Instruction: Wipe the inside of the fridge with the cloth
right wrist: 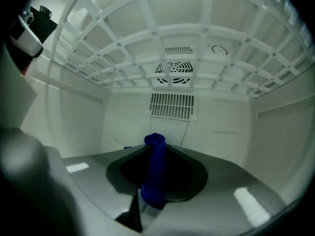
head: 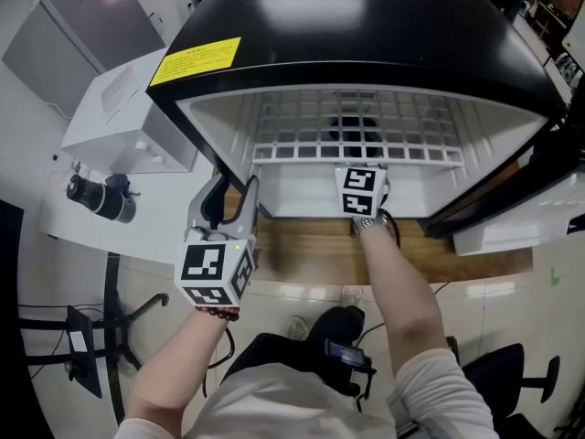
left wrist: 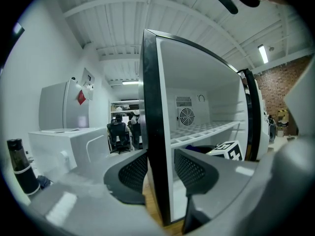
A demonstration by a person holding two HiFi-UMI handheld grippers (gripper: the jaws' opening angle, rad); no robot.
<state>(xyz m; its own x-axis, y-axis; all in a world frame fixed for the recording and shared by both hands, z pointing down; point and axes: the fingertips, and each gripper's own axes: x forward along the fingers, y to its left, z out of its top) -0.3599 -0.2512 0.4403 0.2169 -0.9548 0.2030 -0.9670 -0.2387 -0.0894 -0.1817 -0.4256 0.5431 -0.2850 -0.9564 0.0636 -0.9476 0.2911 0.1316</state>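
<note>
Nearest the fridge's [head: 366, 26] open front, the left claw [head: 236, 195] is clamped on the front edge of the fridge's left wall [left wrist: 152, 132]. One pad sits outside the cabinet and the other just inside it, both against the wall.

The fridge stands on a wooden counter [head: 311, 250], whose bare planks show in front of the opening. Left of the fridge is a white box [head: 128, 117], and a dark bottle [head: 101, 197] is nearer the front on that same side.

The right claw [head: 361, 190] reaches in through the fridge's opening, below the white wire shelf [head: 356, 122], with only its marker cube and the forearm showing from above. In the right gripper view its jaws are clenched on the blue cloth [right wrist: 155, 176], which stands bunched between the pads and pokes out past their tips into the lower compartment. Whether the cloth touches any inner surface cannot be told.

Farthest in, the fridge's back wall carries a slotted grille [right wrist: 171, 105] with a round fan vent [right wrist: 173, 68] above it.
</note>
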